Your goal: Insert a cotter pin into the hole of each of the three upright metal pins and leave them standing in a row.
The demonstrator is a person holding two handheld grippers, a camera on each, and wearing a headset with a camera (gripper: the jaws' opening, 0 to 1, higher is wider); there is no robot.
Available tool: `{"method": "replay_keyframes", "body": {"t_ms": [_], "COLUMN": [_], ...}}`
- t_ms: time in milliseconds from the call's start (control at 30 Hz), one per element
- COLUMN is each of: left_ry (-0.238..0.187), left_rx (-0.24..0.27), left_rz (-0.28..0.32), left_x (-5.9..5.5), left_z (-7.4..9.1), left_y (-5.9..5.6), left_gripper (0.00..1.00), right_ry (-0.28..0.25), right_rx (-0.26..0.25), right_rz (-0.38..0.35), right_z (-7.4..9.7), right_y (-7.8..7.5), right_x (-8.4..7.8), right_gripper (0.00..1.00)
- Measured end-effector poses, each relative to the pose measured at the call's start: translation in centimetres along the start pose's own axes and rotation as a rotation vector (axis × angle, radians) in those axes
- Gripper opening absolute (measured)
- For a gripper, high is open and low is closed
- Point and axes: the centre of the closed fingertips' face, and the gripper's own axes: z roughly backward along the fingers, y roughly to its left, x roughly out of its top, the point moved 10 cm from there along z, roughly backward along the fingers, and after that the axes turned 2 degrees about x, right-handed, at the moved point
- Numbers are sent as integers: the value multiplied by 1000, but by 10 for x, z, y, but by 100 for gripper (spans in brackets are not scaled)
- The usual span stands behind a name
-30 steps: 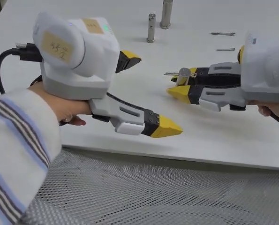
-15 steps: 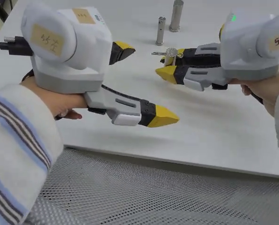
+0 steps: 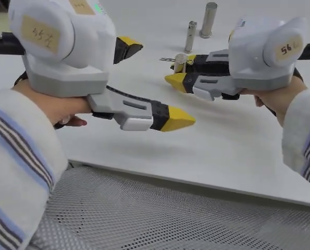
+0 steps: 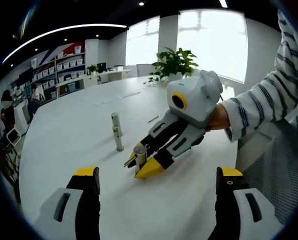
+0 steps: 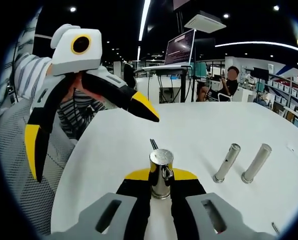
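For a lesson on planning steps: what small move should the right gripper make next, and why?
Probably the right gripper should stand its short silver metal pin on the white table beside the two upright silver metal pins. Its fingers are shut on that pin off the table, and a thin cotter pin already seems to pass through it.

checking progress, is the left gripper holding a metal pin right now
No, the left gripper has its jaws wide apart and empty, while the right gripper clamps the metal pin.
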Motion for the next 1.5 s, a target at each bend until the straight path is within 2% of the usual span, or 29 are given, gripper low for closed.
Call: {"method": "replay_keyframes", "body": {"t_ms": [200, 367, 633, 900, 1000, 1133, 1200, 1267, 1333, 1367, 1433, 1500], "left_ry": [-3, 1, 16, 15, 14, 13, 15, 12, 2, -3, -8, -16], "left_rx": [13, 10, 9, 5, 2, 1, 0, 2, 3, 2, -1, -1], "left_rz": [-2, 1, 4, 5, 9, 18, 13, 14, 17, 20, 25, 30], "left_x": [2, 0, -3, -2, -1, -2, -1, 0, 2, 3, 5, 6], "left_z": [1, 3, 3, 2, 2, 2, 2, 2, 3, 3, 2, 1], "left_y": [1, 4, 7, 7, 6, 7, 7, 8, 10, 11, 13, 14], "left_gripper": [98, 98, 98, 98, 98, 98, 98, 98, 98, 98, 98, 98], "right_ry": [7, -16, -39, -60, -73, -94, -88, -54, -66, -90, -101, -113], "right_rx": [7, 6, -47, -57, -59, -64, -63, -73, -85, -93, -107, -126], "right_rz": [3, -10, -36, -56, -79, -91, -88, -104, -129, -135, -143, -156], "right_z": [-4, -5, -5, -5, -1, 12, 19, 31, 44, 54, 71, 85], "right_y": [1, 0, 3, 2, 0, 3, 3, 4, 2, 3, 7, 7], "right_x": [-3, -5, -5, -6, -4, 5, 6, 7, 6, 8, 13, 15], "right_gripper": [9, 9, 9, 10, 15, 28, 34, 42, 53, 54, 54, 58]}}
